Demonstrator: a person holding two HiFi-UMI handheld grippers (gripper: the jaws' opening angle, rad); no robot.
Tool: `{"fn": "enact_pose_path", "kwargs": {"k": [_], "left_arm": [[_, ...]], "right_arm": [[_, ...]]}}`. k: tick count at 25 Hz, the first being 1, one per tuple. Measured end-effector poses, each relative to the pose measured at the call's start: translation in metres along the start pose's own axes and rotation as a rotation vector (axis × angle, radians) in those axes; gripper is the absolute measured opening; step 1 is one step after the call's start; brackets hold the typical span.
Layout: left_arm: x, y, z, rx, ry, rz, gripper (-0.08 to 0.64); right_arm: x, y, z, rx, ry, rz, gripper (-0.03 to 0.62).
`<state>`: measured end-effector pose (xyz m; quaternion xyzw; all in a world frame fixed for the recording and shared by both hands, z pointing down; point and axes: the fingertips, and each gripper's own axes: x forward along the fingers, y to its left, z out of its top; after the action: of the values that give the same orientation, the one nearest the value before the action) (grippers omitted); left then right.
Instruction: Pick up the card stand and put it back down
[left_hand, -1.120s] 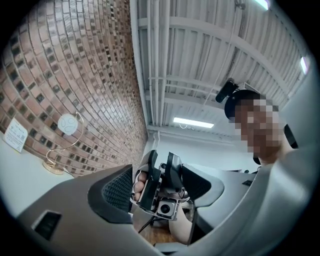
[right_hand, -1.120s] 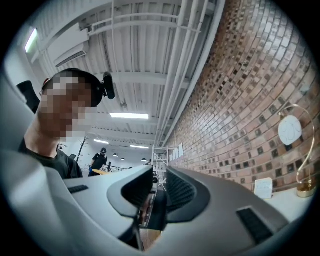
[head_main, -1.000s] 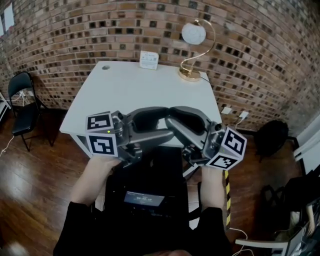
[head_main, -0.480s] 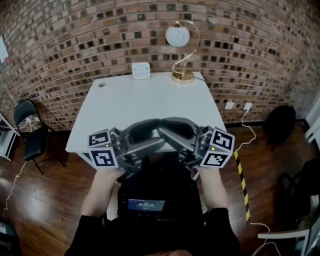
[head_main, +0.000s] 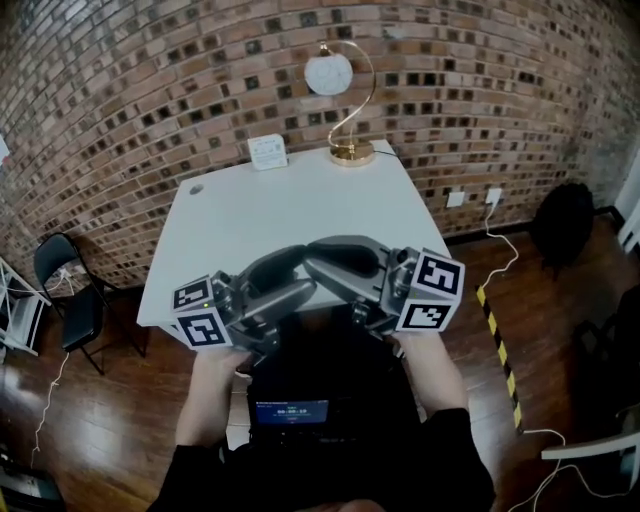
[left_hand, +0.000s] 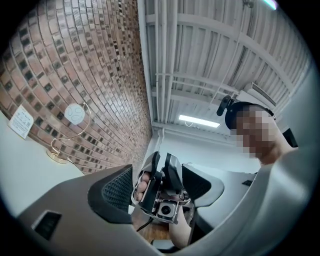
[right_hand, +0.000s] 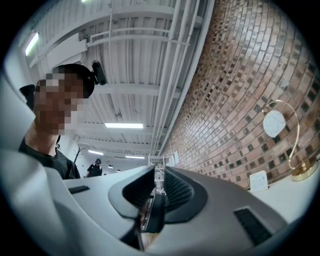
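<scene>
While both grippers hang at the near edge of the white table (head_main: 300, 210), the fingers (left_hand: 114, 192) of the left gripper (left_hand: 159, 182) stand wide apart and hold nothing. Through their gap only the back of the right gripper (right_hand: 157, 190) is seen. The right gripper's fingers (right_hand: 180, 192) have just been closing and leave only a narrow slit. A dark edge shows low in this slit, but I cannot tell what it is, and the pads do not press on it. The card stand (head_main: 267, 151) stands upright at the far edge of the table, untouched and well apart from both grippers. Near it, toward the far right corner, stands a gold lamp (head_main: 351, 152) with a round white shade.
</scene>
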<state>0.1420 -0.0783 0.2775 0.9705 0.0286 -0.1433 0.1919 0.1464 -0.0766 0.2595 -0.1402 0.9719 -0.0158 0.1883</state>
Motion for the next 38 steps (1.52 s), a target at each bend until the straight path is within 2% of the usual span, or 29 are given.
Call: {"fn": "enact_pose_path", "kwargs": {"k": [15, 22, 38], "left_arm": [[0.000, 0.006, -0.009, -0.021, -0.010, 0.021, 0.301], [-0.001, 0.006, -0.009, -0.022, -0.012, 0.019, 0.301], [-0.002, 0.006, -0.012, -0.030, -0.013, 0.012, 0.301]], "right_arm": [[-0.002, 0.006, -0.001, -0.059, 0.012, 0.013, 0.059], [-0.002, 0.009, 0.000, -0.120, 0.028, -0.001, 0.034], [-0.001, 0.010, -0.005, -0.121, 0.047, 0.014, 0.034]]}}
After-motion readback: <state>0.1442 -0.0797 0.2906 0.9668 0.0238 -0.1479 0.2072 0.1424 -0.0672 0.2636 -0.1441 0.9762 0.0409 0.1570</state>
